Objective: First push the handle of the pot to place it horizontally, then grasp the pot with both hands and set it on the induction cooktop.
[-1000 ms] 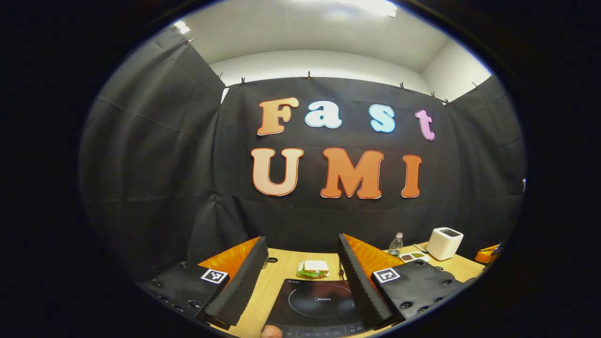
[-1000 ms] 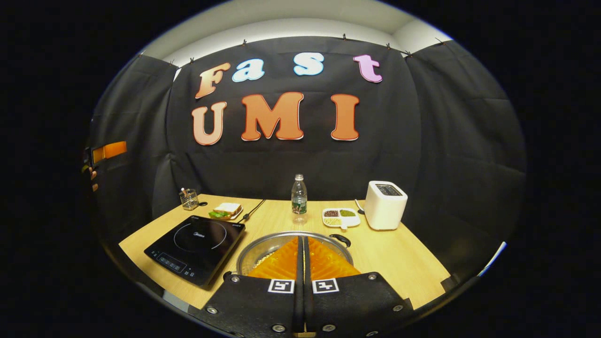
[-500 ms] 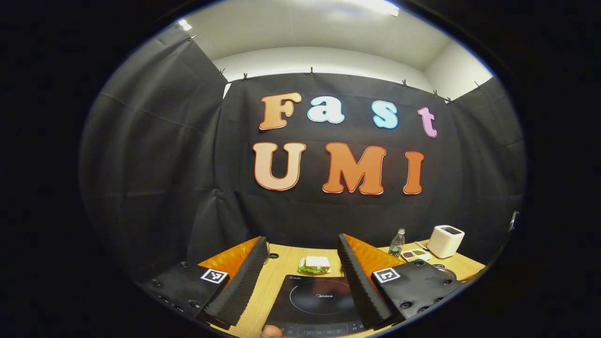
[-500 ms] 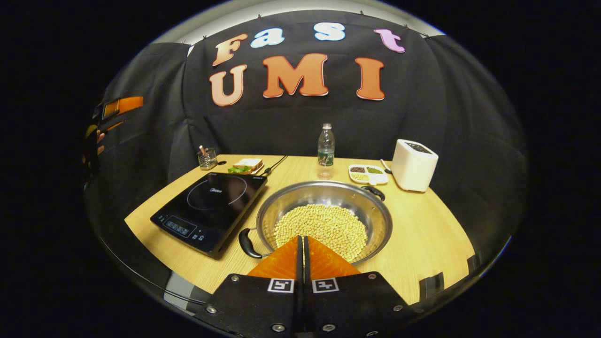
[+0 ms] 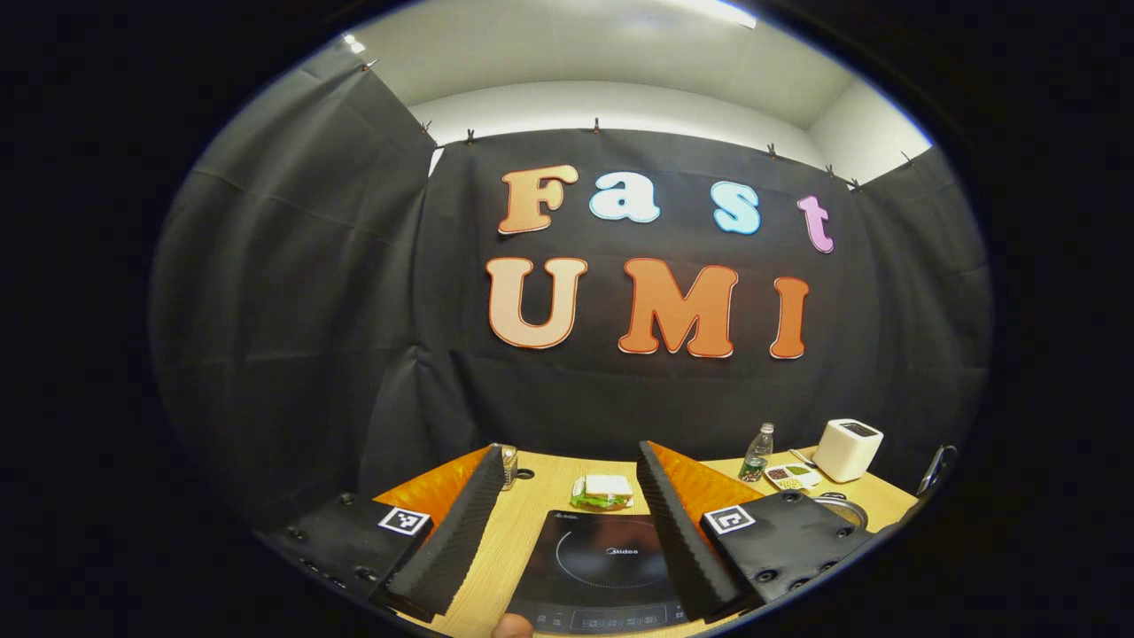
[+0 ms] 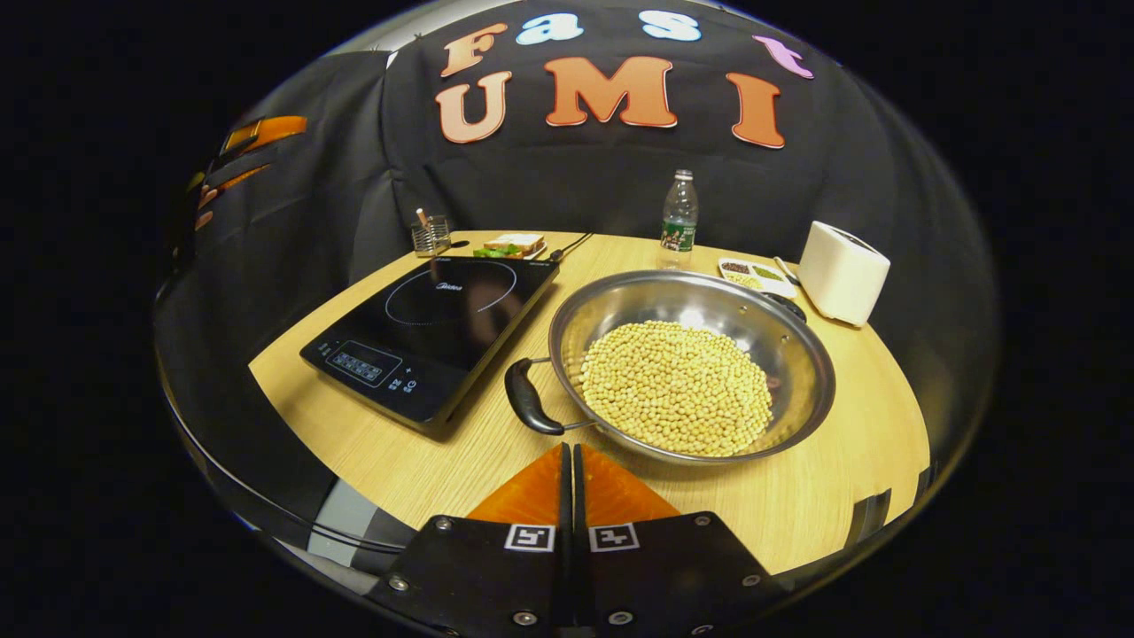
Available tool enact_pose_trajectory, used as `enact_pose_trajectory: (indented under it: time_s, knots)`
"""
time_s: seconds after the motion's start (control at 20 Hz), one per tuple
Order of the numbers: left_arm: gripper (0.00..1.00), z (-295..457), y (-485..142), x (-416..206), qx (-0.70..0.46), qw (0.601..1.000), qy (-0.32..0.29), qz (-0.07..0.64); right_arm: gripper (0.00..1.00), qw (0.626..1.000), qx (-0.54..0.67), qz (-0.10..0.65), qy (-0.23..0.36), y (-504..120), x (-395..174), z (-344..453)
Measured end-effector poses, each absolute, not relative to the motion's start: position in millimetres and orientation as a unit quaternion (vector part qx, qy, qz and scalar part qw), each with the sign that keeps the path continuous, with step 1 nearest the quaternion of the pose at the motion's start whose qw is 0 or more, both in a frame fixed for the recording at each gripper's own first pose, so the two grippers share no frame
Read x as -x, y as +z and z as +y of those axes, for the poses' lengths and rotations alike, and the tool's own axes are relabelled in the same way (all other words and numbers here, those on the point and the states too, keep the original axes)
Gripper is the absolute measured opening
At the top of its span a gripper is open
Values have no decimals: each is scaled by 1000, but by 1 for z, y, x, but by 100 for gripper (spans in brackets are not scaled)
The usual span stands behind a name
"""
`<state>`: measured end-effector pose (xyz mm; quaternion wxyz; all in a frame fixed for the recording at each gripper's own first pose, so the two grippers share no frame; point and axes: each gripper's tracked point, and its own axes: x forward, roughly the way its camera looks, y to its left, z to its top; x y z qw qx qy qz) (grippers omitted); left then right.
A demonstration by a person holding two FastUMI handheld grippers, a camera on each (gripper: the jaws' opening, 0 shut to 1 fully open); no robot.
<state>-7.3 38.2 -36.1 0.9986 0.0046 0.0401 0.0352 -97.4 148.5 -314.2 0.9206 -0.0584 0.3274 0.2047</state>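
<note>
Handle-push not yet begun — the right gripper (image 6: 571, 456), fingers pressed together, hangs low-centre short of the pot (image 6: 691, 363)'s near handle (image 6: 529, 406); left gripper (image 5: 567, 523) gapes wide above the induction cooktop (image 5: 602, 567) — next, nudge that handle sideways.

Along the table's (image 6: 824, 496) far edge stand a wire cup (image 6: 431, 237), a sandwich (image 6: 512, 245), a water bottle (image 6: 679, 219), a divided dish (image 6: 755, 274) and a white toaster (image 6: 842, 272).

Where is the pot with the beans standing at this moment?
In the right gripper view, the pot stands on the wooden table, just right of the induction cooktop, with the white toaster behind it.
</note>
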Motion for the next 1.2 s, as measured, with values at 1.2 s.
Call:
enact_pose_trajectory:
  time_s: [1.2]
  knots:
    - [97, 51, -41, 13, 1, 999, 34, 41, 0, 914, -41, 353, 195, -331, 55, 218]
